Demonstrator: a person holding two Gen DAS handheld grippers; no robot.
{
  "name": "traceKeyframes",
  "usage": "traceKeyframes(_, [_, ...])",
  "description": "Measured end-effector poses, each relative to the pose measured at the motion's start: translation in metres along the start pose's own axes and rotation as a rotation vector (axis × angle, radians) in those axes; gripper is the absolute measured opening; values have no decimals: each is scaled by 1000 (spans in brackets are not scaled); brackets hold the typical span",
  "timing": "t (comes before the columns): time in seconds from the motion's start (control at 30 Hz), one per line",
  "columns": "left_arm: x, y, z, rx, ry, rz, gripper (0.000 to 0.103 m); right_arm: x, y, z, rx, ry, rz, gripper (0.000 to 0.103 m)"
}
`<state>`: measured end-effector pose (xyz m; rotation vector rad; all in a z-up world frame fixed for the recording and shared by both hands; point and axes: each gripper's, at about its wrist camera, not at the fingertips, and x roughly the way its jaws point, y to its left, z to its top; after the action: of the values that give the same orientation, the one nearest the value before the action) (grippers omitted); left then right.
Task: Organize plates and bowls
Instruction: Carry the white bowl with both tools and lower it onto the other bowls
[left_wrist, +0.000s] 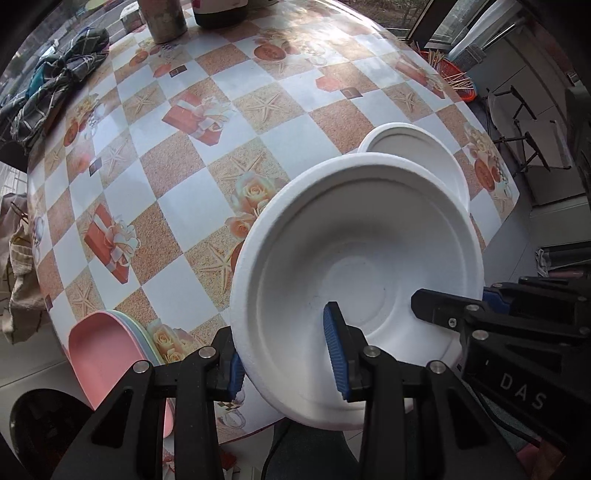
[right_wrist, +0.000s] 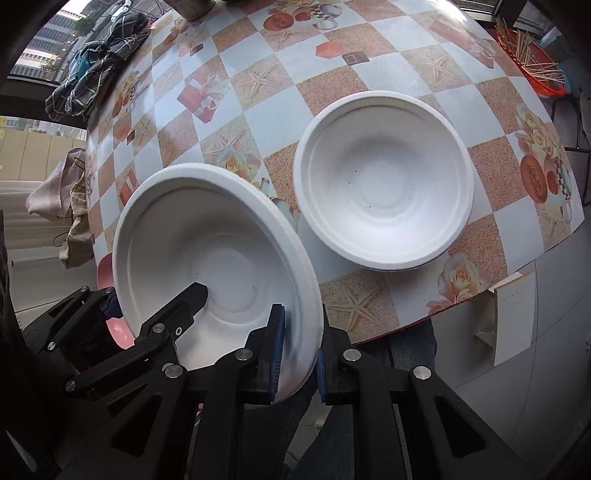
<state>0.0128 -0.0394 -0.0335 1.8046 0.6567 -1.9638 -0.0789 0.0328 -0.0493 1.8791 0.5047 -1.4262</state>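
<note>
A white foam bowl is held tilted above the table's near edge by both grippers. My left gripper is shut on its near-left rim. My right gripper is shut on its right rim; its black finger also shows in the left wrist view. The held bowl also shows in the right wrist view. A second white bowl sits upright on the table to the right; it also shows behind the held bowl in the left wrist view. Stacked pink and pastel plates lie at the table's near-left edge.
The table has a checkered patterned cloth. A dark plaid cloth lies at the far left. A metal can and a dark bottle stand at the back. An orange basket of sticks sits beyond the table at the right.
</note>
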Motion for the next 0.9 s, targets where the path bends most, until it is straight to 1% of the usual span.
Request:
traceKeyframes(0.1, [-5,-16,9,30,-28,-6,40,-18,-16,6,6,-33,-15,17])
traceKeyframes(0.17, [-4,-24,20,31,-36,-10,40,-25,-26,12,0,-43,-22,17])
traceKeyframes(0.3, [3,-51,41,23,-37,-24,41,-40,-51,25,-17,-47,-53,17])
traceKeyframes(0.4, [4,-72,57,36,-32,-13,41,-46,-76,38,11,-43,-42,17])
traceKeyframes(0.47, [7,-79,65,27,-25,-4,41,-44,-82,46,3,-32,-38,17])
traceKeyframes(0.63, [19,-80,77,-34,5,-1,44,-36,-84,56,-56,-4,-58,17])
traceKeyframes(0.9, [36,-77,77,-84,40,2,44,-21,-88,63,-64,18,-62,17])
